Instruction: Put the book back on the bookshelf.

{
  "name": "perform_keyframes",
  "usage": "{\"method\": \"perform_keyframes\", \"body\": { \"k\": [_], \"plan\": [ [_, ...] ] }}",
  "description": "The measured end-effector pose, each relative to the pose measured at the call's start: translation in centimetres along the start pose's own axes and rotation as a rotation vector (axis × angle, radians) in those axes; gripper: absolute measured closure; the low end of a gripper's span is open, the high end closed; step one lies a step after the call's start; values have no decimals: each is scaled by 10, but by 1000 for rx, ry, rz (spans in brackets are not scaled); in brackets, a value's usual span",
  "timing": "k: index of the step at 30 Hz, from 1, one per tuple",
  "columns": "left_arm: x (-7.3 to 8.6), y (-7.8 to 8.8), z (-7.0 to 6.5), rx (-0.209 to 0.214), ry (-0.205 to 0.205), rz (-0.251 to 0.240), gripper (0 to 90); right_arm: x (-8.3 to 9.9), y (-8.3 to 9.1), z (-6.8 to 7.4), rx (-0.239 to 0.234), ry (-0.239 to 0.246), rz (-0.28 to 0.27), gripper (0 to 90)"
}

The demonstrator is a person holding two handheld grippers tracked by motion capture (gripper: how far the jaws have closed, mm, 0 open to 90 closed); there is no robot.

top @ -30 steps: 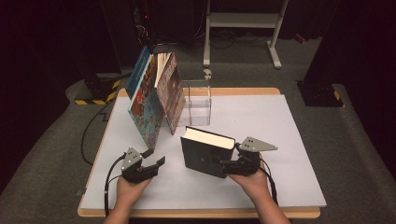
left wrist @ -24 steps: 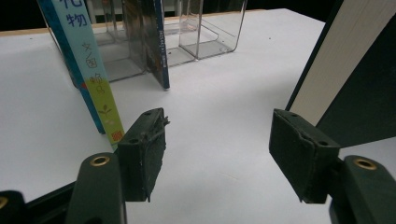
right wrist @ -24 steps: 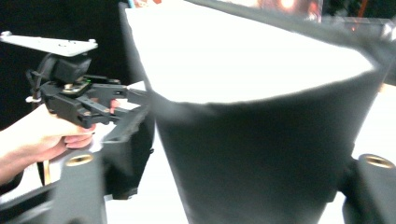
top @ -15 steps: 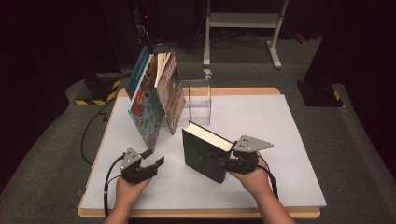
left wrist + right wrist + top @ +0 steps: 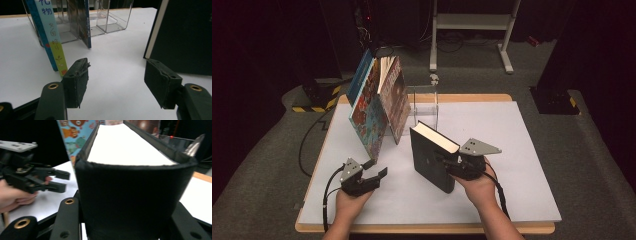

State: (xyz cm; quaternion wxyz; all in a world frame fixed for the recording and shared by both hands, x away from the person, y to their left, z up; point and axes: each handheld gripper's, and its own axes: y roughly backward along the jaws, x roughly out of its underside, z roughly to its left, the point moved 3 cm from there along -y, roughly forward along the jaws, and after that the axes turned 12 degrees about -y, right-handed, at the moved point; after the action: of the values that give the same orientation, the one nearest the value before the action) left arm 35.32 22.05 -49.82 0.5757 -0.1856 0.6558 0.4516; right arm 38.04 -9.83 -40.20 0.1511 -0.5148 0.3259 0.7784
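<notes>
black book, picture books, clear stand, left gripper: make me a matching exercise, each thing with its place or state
Things:
1. black book
2. picture books
3. clear stand
4. left gripper

Places or states:
A. leaning together at the table's far left
B. fingers apart with nothing between them
C. standing upright in the right gripper's fingers
D. see-through, behind the black book at the table's far edge

Pairs: 1-C, 2-A, 3-D, 4-B
</notes>
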Motion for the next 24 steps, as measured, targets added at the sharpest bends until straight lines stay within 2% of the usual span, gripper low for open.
{"method": "perform_keyframes", "body": {
  "k": [8,14,24],
  "plan": [
    [-1,3,1,10,12,-16,363,-19,-17,-10,130,-27,-16,539],
    [-1,5,3,14,23,-19,362,-35,-35,-15,220,-23,-50,539],
    [0,5,4,28,39,-24,362,-61,-70,-32,318,-75,-110,540]
  ]
}}
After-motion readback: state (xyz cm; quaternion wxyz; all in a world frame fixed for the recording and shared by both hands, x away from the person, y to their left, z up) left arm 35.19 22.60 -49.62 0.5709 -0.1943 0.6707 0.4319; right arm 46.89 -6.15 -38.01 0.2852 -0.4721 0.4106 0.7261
